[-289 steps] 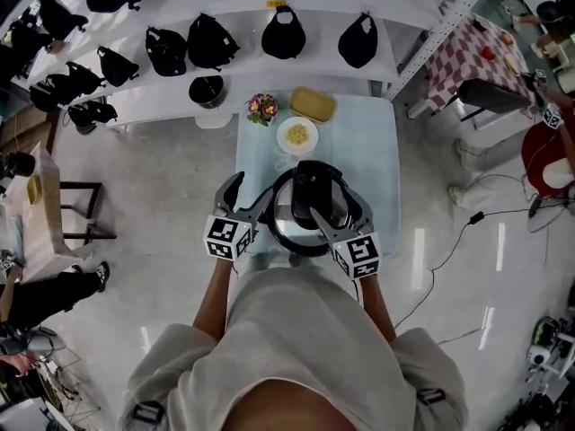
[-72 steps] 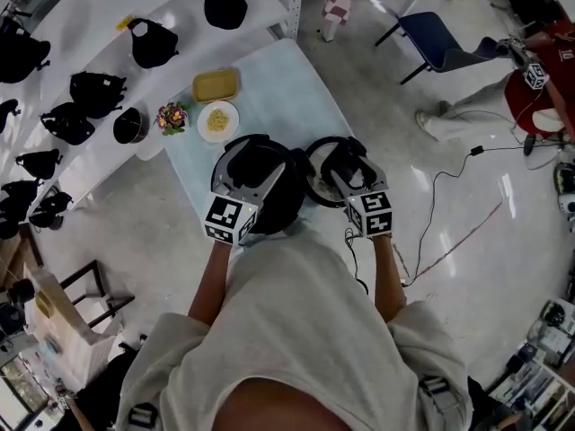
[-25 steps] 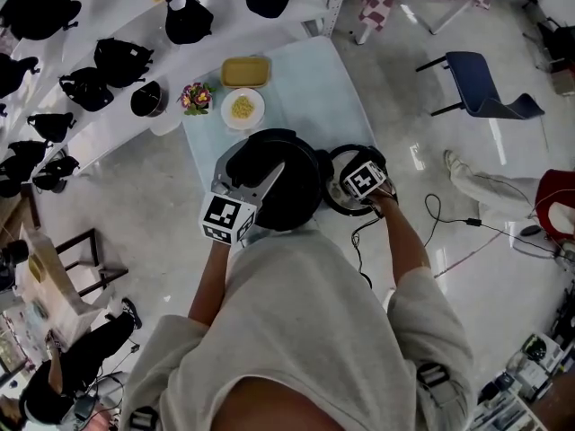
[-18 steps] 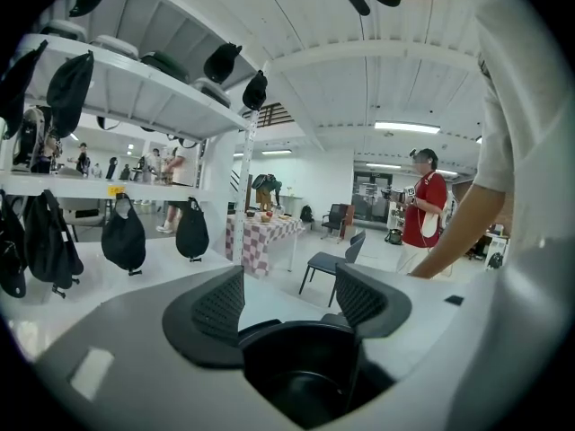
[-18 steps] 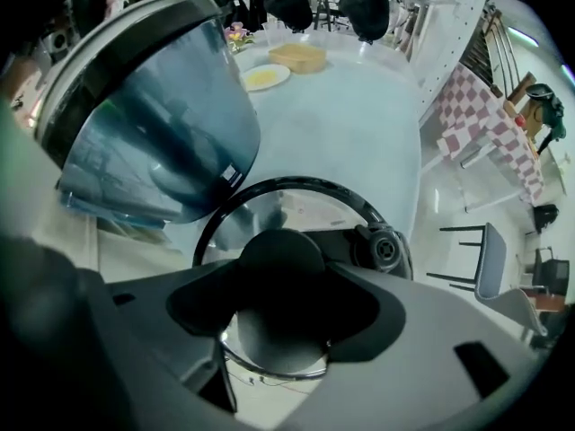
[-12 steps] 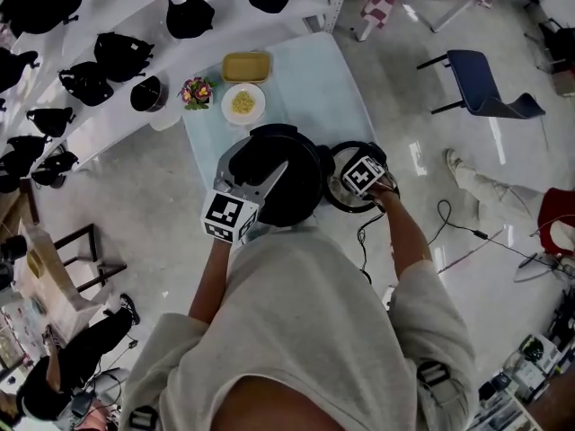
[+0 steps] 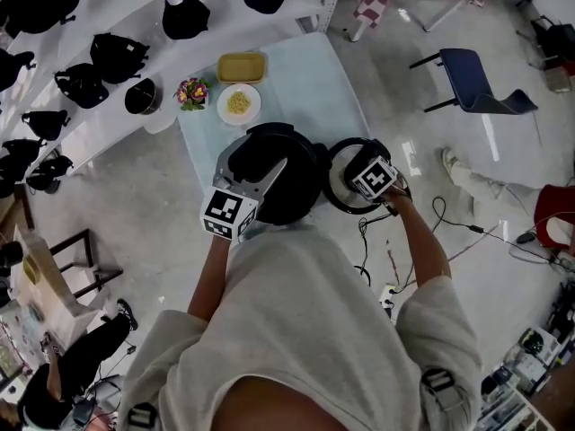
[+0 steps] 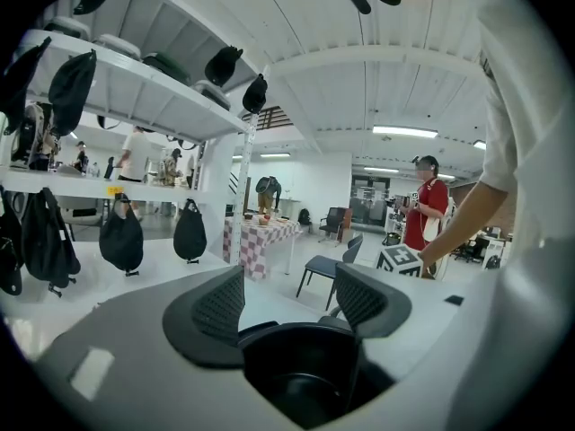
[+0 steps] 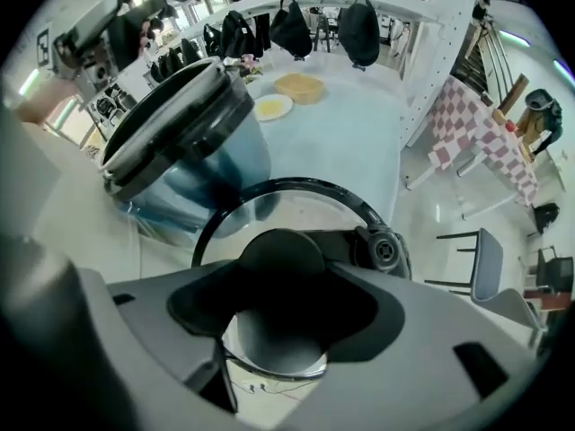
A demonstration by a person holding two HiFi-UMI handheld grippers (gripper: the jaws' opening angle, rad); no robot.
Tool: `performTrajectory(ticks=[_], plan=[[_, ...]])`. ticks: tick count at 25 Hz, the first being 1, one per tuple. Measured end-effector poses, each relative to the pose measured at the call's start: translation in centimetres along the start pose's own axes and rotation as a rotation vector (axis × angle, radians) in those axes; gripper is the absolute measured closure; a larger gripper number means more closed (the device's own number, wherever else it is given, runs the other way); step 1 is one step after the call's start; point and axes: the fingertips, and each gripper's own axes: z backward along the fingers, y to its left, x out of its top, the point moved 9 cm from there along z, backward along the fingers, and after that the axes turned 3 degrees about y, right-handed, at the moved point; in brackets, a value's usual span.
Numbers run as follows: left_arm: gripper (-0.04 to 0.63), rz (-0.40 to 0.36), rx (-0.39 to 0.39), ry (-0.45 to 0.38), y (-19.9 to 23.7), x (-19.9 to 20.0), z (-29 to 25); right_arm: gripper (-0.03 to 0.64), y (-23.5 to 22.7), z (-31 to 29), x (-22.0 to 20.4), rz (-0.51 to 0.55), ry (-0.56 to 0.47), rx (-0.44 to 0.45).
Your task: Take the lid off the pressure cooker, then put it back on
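The black pressure cooker body point(image 7: 286, 187) stands open on the light blue table point(image 7: 305, 79). My left gripper point(image 7: 256, 162) lies nearly level over its open mouth point(image 8: 296, 380), jaws apart, with nothing between the pads point(image 8: 220, 305). To the cooker's right, the glass lid point(image 7: 346, 162) with its black rim hangs at the table's right edge. My right gripper point(image 7: 373, 180) points straight down onto it. In the right gripper view the lid point(image 9: 310, 200) fills the middle, and the jaws of the right gripper point(image 9: 280, 305) are shut on its black knob handle point(image 9: 274, 259). The cooker body point(image 9: 180, 137) shows at upper left.
Behind the cooker sit a white plate of yellow food point(image 7: 238, 103), a yellow container point(image 7: 241, 66), a small flower pot point(image 7: 190, 91) and a black bowl point(image 7: 142, 97). White shelves with black bags point(image 7: 81, 83) run at the left. A blue chair point(image 7: 467, 74) and floor cables point(image 7: 382, 268) lie right.
My right gripper has risen with the lid and drifted slightly right. The left gripper and the cooker body have stayed put.
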Motion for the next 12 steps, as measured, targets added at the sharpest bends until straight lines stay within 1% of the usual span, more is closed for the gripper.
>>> performTrajectory(ticks=[5,10,12], plan=[[0.287,-0.001,-0.039,-0.016,-0.1,-0.1,-0.5,0.347,0.6,3.4,-0.8,0.061,0.018,-0.023],[0.287,0.001,-0.060,-0.030,-0.1,-0.1,-0.3,0.347,1.4,8.3,-2.0,0.057,0.009,-0.046],[0.287,0.007,-0.058,-0.033,0.2,-0.4,0.0,0.347,1.8,10.4,-2.2,0.074,0.008,-0.058]])
